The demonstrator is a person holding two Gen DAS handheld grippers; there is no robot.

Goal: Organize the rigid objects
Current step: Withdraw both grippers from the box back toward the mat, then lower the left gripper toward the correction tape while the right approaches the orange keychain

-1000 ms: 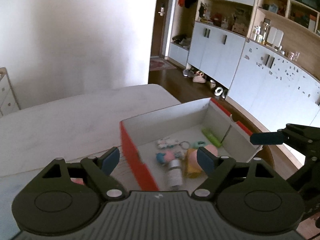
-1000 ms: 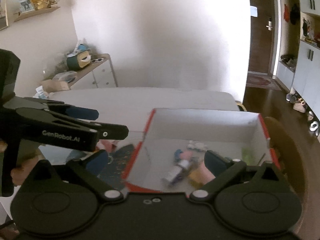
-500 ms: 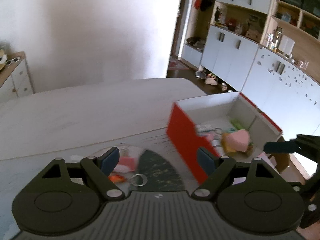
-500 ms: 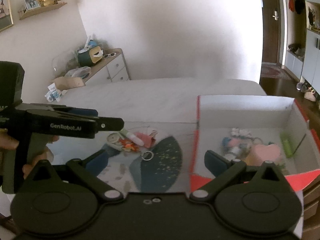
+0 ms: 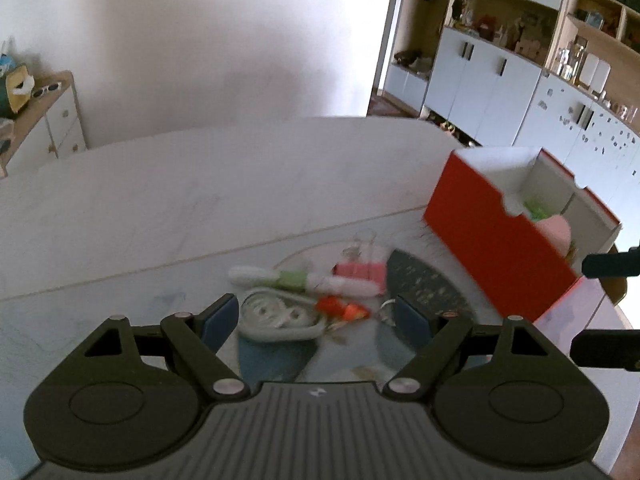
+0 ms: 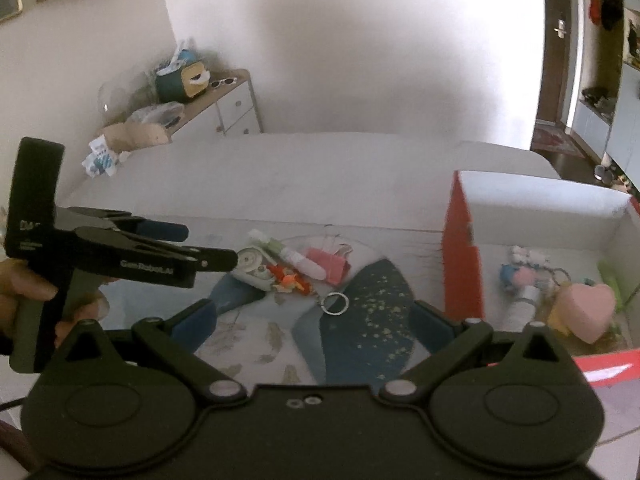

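Hovering with its fingers spread wide and nothing between them, the left gripper (image 5: 316, 316) hangs over a loose cluster on the table (image 5: 168, 208): a white cable coil (image 5: 276, 318), an orange keychain (image 5: 344, 309) and a pink clip (image 5: 360, 270). The right gripper (image 6: 314, 320) is likewise agape and empty above the patterned mat (image 6: 360, 320). The red box (image 6: 464, 256), holding a pink heart (image 6: 586, 312), sits at the table's right edge, bare tabletop stretching behind the cluster.

Red box (image 6: 464, 256) holding pink heart (image 6: 586, 312) and trinkets, beside loose clutter of white case (image 6: 252, 262), orange keychain (image 6: 294, 280), pink clip (image 6: 328, 260)
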